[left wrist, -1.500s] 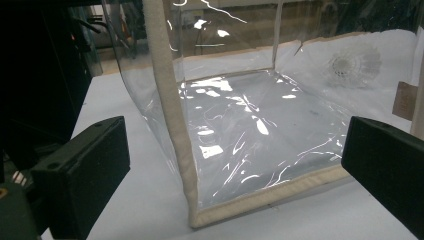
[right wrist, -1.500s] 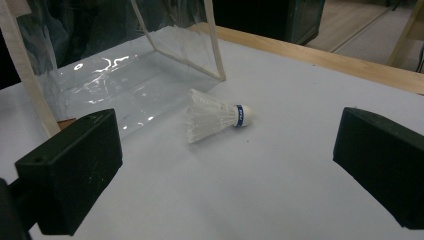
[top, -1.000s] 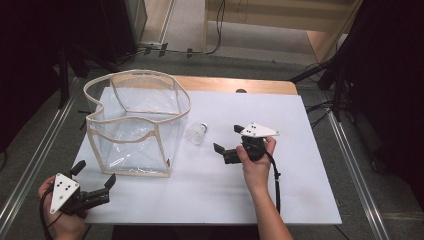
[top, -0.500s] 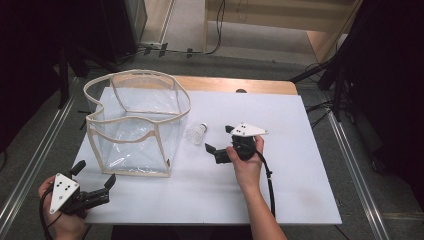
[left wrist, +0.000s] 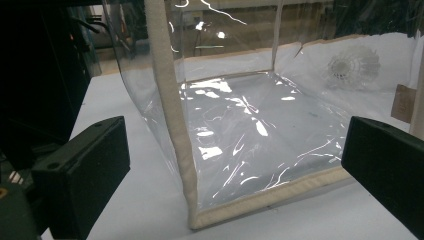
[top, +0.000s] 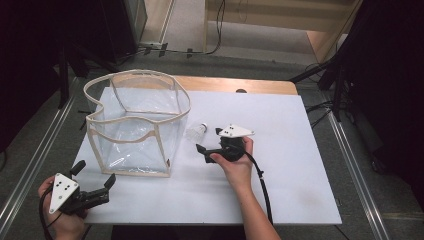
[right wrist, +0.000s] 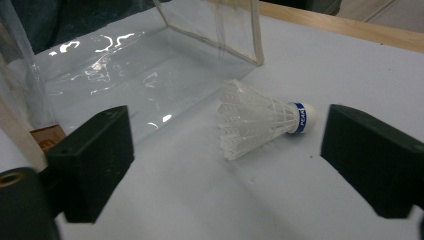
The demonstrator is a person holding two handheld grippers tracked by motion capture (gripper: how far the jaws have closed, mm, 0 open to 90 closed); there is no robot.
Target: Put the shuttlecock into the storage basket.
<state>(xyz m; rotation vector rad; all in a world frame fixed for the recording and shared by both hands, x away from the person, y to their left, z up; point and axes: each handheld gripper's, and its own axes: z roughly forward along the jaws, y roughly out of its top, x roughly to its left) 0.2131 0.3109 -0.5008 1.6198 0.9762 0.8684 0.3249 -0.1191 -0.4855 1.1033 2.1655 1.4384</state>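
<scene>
Since the earlier frames, the right gripper (top: 209, 141) has been carried leftward across the white table (top: 300, 165) and is now held just beside the shuttlecock (top: 196, 131), jaws spread wide and nothing pinched. From the right gripper view the shuttlecock (right wrist: 260, 122) is seen lying on its side between the jaws (cork tip with a blue band turned away from the bag). It rests close to the clear, tan-trimmed bag (top: 137, 125). The left gripper (top: 95, 182) is kept at the near-left corner, jaws likewise spread, facing the bag's corner (left wrist: 172, 125).
</scene>
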